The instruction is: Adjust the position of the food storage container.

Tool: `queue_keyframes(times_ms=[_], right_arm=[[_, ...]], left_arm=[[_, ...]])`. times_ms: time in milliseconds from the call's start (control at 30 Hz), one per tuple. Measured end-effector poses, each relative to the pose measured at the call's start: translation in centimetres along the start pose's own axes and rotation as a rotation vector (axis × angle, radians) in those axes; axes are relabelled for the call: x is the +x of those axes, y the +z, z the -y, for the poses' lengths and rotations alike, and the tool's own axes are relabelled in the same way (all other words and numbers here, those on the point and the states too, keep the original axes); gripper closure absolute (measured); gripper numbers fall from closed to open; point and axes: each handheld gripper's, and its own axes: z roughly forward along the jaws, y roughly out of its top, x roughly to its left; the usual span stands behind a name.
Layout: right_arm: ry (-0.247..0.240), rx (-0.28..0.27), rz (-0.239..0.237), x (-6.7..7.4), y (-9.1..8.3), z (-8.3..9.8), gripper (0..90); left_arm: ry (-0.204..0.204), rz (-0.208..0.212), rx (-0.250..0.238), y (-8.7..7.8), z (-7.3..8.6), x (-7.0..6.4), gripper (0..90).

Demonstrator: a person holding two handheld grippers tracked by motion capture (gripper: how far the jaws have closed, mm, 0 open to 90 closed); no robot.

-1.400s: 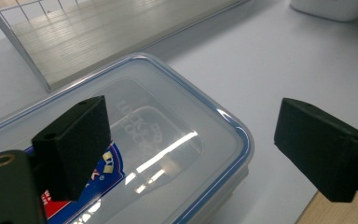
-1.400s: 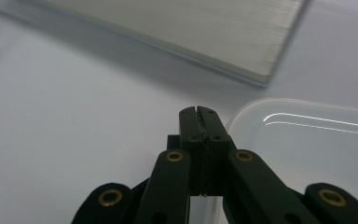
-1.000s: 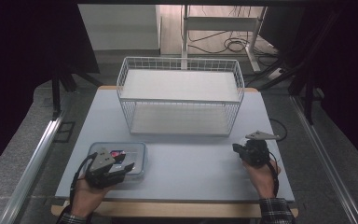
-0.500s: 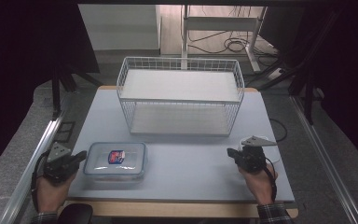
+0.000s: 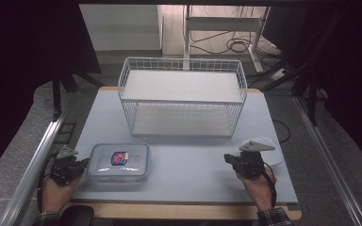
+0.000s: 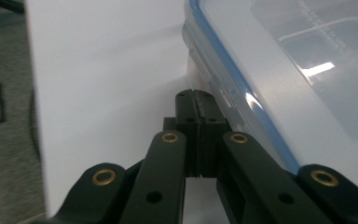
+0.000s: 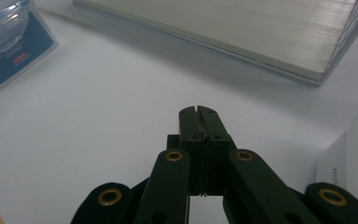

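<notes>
A clear plastic container with a blue-rimmed lid and a small label lies flat at the front left of the table. My left gripper sits just left of it at the table's edge, shut with nothing between its jaws. In the left gripper view the closed tips rest beside the container's side wall, close to it. My right gripper is at the front right, also shut and holding nothing. Its tips point across bare table toward the container.
A white wire basket with a pale board in its floor stands at the middle back of the table. A white lid-like object lies just right of my right gripper, seen also as the white object.
My left gripper has left the top of the container, swung out past the table's left edge, and now sits beside the container's left side. My right gripper has drifted slightly left.
</notes>
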Motion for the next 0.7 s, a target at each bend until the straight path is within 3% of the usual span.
queue_keyframes(times_ms=[133,433,700], right_arm=[[0.008,0.006,-0.013,0.3,0.2,0.0,89.0],[0.002,0.014,-0.034,1.0,0.3,0.1,89.0],[0.001,0.023,-0.057,1.6,0.4,0.1,87.7]], left_arm=[[0.019,0.010,0.010,0.5,-0.5,-0.9,89.8],[0.061,0.096,0.017,2.2,-2.1,-4.3,89.8],[0.064,0.137,0.021,3.1,-2.9,-6.0,89.8]])
